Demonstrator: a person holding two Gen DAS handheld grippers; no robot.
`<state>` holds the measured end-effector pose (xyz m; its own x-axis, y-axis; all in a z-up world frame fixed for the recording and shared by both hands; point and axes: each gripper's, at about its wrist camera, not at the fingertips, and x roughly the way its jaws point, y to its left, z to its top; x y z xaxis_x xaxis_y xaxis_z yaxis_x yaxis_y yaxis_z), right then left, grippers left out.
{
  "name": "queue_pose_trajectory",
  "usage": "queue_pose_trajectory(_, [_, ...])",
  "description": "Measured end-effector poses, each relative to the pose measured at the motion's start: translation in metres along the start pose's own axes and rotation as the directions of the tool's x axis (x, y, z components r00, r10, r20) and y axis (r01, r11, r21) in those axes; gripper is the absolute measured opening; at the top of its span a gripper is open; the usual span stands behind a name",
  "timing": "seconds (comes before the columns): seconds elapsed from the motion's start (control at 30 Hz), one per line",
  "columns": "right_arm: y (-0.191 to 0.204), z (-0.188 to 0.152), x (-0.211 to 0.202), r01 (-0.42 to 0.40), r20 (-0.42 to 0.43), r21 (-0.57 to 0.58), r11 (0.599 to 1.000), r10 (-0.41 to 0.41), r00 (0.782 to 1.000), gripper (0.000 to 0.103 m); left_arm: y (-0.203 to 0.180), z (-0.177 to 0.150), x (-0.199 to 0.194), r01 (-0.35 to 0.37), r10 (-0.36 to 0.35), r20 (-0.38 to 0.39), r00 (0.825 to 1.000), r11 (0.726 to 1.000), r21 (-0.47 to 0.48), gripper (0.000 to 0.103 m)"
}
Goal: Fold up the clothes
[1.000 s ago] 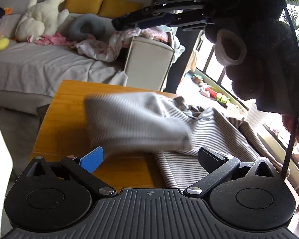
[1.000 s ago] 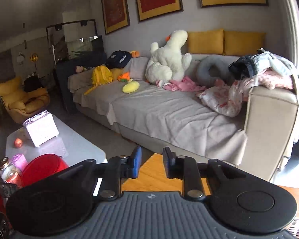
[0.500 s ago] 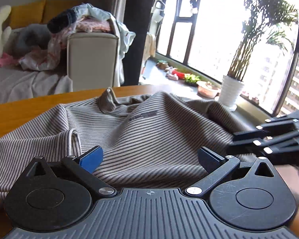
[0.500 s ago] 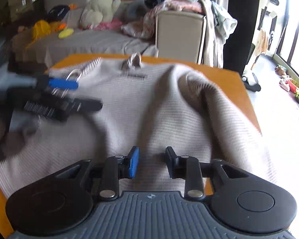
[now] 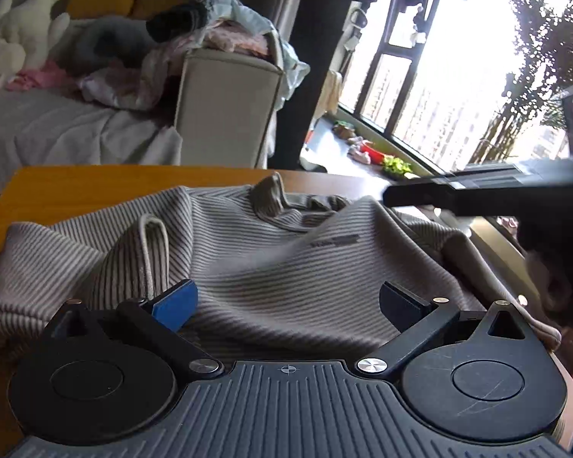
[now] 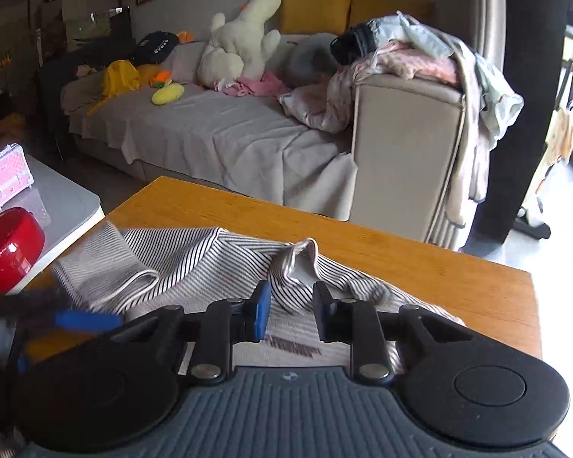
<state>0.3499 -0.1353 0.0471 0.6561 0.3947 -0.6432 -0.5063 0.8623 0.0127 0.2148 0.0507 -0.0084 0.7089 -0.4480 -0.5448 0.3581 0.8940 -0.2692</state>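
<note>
1. A striped top [image 5: 271, 267] lies rumpled on the wooden table [image 5: 95, 183], filling the middle of the left wrist frame; its collar [image 5: 275, 194] stands up at centre.
2. The left gripper [image 5: 286, 301] sits low over the cloth – jaws wide apart, nothing between them.
3. The right gripper [image 6: 288, 313] hovers near the collar at lower centre of the right wrist frame, jaws parted by a narrow gap; whether cloth is caught there I cannot tell, though it looks free.
4. A sofa [image 6: 217, 133] with a plush toy [image 6: 240, 45] fills the upper frame – clothes [image 6: 420, 53] are heaped on its armrest.
</note>
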Motion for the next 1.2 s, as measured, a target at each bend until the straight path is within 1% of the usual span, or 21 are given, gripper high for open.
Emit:
queue_pose_trajectory(0.03, [0.001,0.011,0.022,-0.014,-0.02,0.011,1.0,0.014,1.0,0.037,-0.004,-0.007,0.003,0.01,-0.01,-0.022,1.0,1.0,0.014,0.103])
queue_pose_trajectory(0.1, [0.008,0.026,0.041,0.003,-0.013,-0.006,1.0,-0.003,1.0,0.039,-0.009,-0.018,0.005,0.026,-0.025,-0.054,0.998,0.999,0.032,0.103])
queue_pose_trajectory(0.13, [0.011,0.033,0.05,0.012,-0.01,-0.015,1.0,-0.012,1.0,0.033,-0.008,-0.019,0.003,0.025,-0.024,-0.053,0.998,0.999,0.032,0.103])
queue_pose_trajectory(0.17, [0.015,0.041,0.06,0.021,-0.006,-0.023,1.0,-0.021,1.0,0.002,-0.007,-0.02,0.001,0.022,-0.02,-0.05,0.999,0.999,0.033,0.103])
queue_pose_trajectory(0.23, [0.022,0.055,0.079,0.039,0.001,-0.04,0.998,-0.039,0.999,0.004,-0.003,-0.021,-0.003,0.033,-0.031,-0.057,0.998,0.999,0.028,0.103])
queue_pose_trajectory(0.27, [0.025,0.063,0.088,0.047,0.005,-0.048,0.998,-0.047,0.999,0.001,-0.001,-0.022,-0.005,0.036,-0.035,-0.056,0.998,0.999,0.024,0.103])
queue_pose_trajectory(0.33, [0.018,0.096,0.083,0.091,0.103,-0.019,0.996,-0.089,0.991,0.0,0.001,-0.023,-0.008,0.041,-0.04,-0.057,0.998,0.999,0.023,0.103])
queue_pose_trajectory(0.4, [0.009,0.121,0.083,0.095,0.127,-0.003,0.996,-0.093,0.988,0.0,0.001,-0.026,-0.01,0.039,-0.037,-0.059,0.998,0.999,0.031,0.103])
queue_pose_trajectory(0.53, [-0.005,0.12,0.059,0.084,0.121,-0.019,0.996,-0.081,0.989,0.002,0.004,-0.027,-0.012,0.041,-0.04,-0.054,0.998,0.999,0.02,0.103])
queue_pose_trajectory(0.57, [-0.008,0.108,0.05,0.094,0.113,-0.045,0.995,-0.088,0.99,0.003,0.004,-0.027,-0.013,0.042,-0.041,-0.053,0.998,0.999,0.019,0.103])
queue_pose_trajectory(0.63, [-0.015,0.079,0.038,0.096,0.059,-0.068,0.993,-0.092,0.994,0.004,0.002,-0.027,-0.014,0.038,-0.037,-0.053,0.998,0.999,0.022,0.103])
queue_pose_trajectory(0.7, [-0.017,0.046,0.039,0.165,-0.002,-0.141,0.976,-0.167,0.986,0.007,0.0,-0.028,-0.014,0.034,-0.032,-0.054,0.998,0.999,0.026,0.103])
queue_pose_trajectory(0.73, [-0.019,0.03,0.039,0.198,-0.031,-0.178,0.964,-0.206,0.978,0.011,-0.001,-0.028,-0.015,0.032,-0.03,-0.054,0.998,0.999,0.028,0.103])
queue_pose_trajectory(0.87, [-0.023,0.016,0.068,0.219,-0.076,-0.103,0.97,-0.227,0.971,0.027,-0.005,-0.027,-0.012,0.018,-0.016,-0.058,0.998,0.999,0.042,0.103])
queue_pose_trajectory(0.9, [-0.024,0.013,0.076,0.225,-0.087,-0.084,0.971,-0.232,0.969,0.029,-0.005,-0.027,-0.012,0.017,-0.015,-0.057,0.998,0.999,0.042,0.103])
queue_pose_trajectory(0.93, [-0.025,0.01,0.083,0.231,-0.099,-0.065,0.971,-0.236,0.967,0.029,-0.004,-0.028,-0.013,0.017,-0.015,-0.056,0.998,0.999,0.039,0.103])
queue_pose_trajectory(0.97, [-0.02,0.008,0.093,0.259,-0.124,-0.116,0.959,-0.273,0.954,0.004,-0.004,-0.028,-0.013,0.017,-0.014,-0.054,0.998,0.999,0.037,0.103])
queue_pose_trajectory(1.07, [-0.026,0.03,0.085,0.337,-0.028,-0.16,0.928,-0.345,0.938,0.004,-0.002,-0.028,-0.014,0.018,-0.017,-0.05,0.999,0.999,0.029,0.103])
queue_pose_trajectory(1.13, [-0.051,0.059,0.074,0.341,-0.004,-0.044,0.939,-0.341,0.94,0.004,-0.002,-0.029,-0.015,0.026,-0.025,-0.048,0.999,1.0,0.018,0.103])
queue_pose_trajectory(1.17, [-0.055,0.066,0.071,0.406,0.032,-0.045,0.913,-0.405,0.914,0.0,-0.001,-0.029,-0.015,0.026,-0.026,-0.047,0.999,1.0,0.017,0.103])
queue_pose_trajectory(1.2, [-0.058,0.07,0.07,0.456,0.059,-0.077,0.887,-0.452,0.89,0.0,-0.001,-0.029,-0.015,0.027,-0.026,-0.046,0.999,1.0,0.015,0.103])
